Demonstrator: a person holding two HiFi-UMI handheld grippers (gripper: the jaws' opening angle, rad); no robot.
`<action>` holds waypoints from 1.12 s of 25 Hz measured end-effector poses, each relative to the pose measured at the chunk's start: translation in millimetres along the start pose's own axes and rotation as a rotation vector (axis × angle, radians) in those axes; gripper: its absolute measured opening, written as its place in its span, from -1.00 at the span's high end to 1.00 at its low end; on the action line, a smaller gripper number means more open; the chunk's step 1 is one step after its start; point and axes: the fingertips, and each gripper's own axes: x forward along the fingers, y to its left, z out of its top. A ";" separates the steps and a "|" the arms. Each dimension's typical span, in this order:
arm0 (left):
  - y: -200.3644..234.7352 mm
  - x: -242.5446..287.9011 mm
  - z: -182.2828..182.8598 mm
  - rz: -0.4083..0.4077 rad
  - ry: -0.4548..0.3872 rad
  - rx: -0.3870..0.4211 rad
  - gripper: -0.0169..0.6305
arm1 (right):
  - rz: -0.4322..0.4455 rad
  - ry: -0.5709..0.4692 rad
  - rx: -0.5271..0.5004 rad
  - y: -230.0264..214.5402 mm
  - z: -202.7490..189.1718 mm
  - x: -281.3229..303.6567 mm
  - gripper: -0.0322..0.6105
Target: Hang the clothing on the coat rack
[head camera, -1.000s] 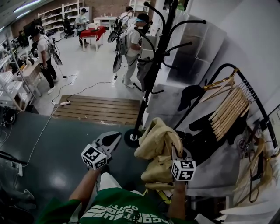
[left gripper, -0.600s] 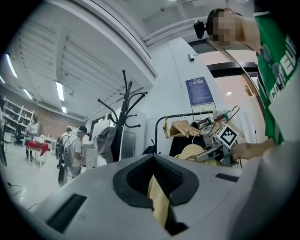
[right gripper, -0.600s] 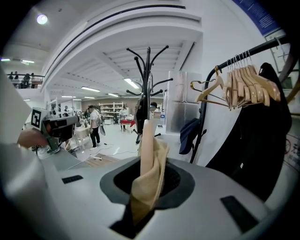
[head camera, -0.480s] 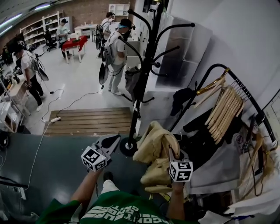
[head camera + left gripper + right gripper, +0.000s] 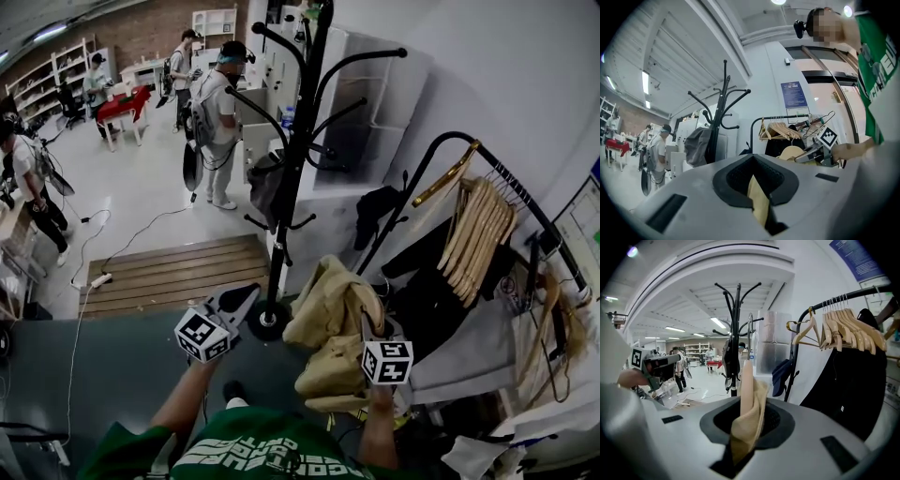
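The black coat rack [image 5: 298,141] stands ahead on its round base, also seen in the left gripper view [image 5: 723,108] and the right gripper view [image 5: 737,333]. A tan garment [image 5: 333,323] hangs bunched just right of the base. My right gripper [image 5: 372,330] is shut on it, and ribbed tan cloth [image 5: 747,408] stands up between its jaws. My left gripper [image 5: 242,298] is left of the garment and apart from it, beside the rack's base. A narrow tan strip [image 5: 757,199] shows in the slit of its jaws; whether it is gripped is unclear.
A black clothes rail [image 5: 441,155] with several wooden hangers [image 5: 478,225] and dark clothes stands at the right. A dark item [image 5: 267,187] hangs on the coat rack. A slatted wooden platform [image 5: 169,272] lies behind the rack. Several people [image 5: 214,103] stand far back.
The coat rack and the clothes rail have slid left in the head view. Both grippers have moved along with it, and the right one still holds the tan garment.
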 end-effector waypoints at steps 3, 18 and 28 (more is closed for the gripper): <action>11.4 7.5 -1.4 -0.028 -0.002 -0.005 0.94 | -0.027 0.003 0.009 -0.1 4.3 7.2 0.69; 49.7 23.5 -1.7 -0.079 0.001 -0.005 0.94 | -0.056 -0.047 -0.019 -2.3 75.3 57.8 0.69; 54.6 32.6 6.9 -0.048 0.000 0.020 0.94 | 0.021 -0.098 -0.047 -7.6 141.7 97.0 0.69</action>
